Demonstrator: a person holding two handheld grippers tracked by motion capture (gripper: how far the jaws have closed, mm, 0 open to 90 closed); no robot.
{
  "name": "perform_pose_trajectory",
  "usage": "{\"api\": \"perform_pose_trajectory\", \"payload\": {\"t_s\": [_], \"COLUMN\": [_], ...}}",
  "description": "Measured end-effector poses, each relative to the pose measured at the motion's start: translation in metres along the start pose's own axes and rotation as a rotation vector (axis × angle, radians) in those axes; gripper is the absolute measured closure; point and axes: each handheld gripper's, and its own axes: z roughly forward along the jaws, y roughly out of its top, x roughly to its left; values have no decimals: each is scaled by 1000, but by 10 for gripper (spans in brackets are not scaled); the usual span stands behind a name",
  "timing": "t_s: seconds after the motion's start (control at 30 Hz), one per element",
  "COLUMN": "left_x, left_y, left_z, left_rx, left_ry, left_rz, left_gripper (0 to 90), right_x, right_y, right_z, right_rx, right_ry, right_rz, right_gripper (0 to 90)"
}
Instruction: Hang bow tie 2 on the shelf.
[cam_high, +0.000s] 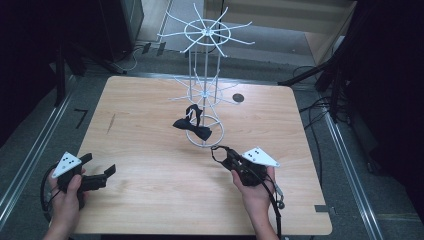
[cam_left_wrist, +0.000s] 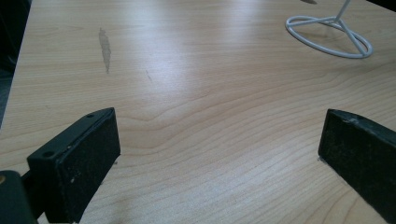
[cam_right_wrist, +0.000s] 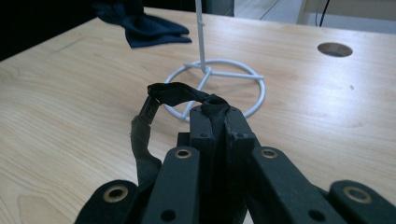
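R gripper in person's right hand, near table edge: jaws clamped on thin black fabric strap, looped off to one side, just short of white wire stand's ring base. L gripper at left edge, jaws wide apart w/ bare light wooden table between. Farther: black bow tie hangs on stand's lower hook.

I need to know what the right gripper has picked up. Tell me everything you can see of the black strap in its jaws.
The black strap is a thin, soft band, fabric by its look, with a small clasp part where it bends. The right gripper is shut on one stretch of it; the rest arches out from the jaw tips and hangs down beside them, above the wooden table.
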Motion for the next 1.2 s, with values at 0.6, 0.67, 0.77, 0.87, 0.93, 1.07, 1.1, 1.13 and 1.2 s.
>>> {"api": "perform_pose_trajectory", "payload": {"t_s": [0.6, 0.67, 0.77, 0.87, 0.93, 1.07, 1.1, 1.13, 1.2], "left_x": [0, 0, 0, 0, 0, 0, 0, 0, 0], "left_y": [0, 0, 0, 0, 0, 0, 0, 0, 0], "left_z": [0, 0, 0, 0, 0, 0, 0, 0, 0], "left_rx": [-2, -2, -2, -3, -3, -3, -3, -2, -2], "left_ry": [-1, 0, 1, 0, 0, 2, 2, 1, 0], "left_rz": [-2, -1, -1, -3, -2, -1, -1, -2, -2], "left_gripper": [0, 0, 0, 0, 0, 0, 0, 0, 0], "right_x": [4, 5, 5, 5, 6, 6, 7, 8, 9], "right_y": [21, 24, 28, 31, 33, 38, 39, 41, 44], "right_z": [-17, -19, -21, -23, -23, -23, -23, -23, -23], "right_rx": [-94, -103, -119, -133, -136, -147, -149, -153, -161], "right_ry": [-4, -5, -2, 3, 3, 4, 6, 7, 9], "right_rz": [-26, -23, -26, -30, -33, -32, -33, -34, -40], "right_gripper": [856, 856, 856, 856, 855, 855, 855, 855, 855]}}
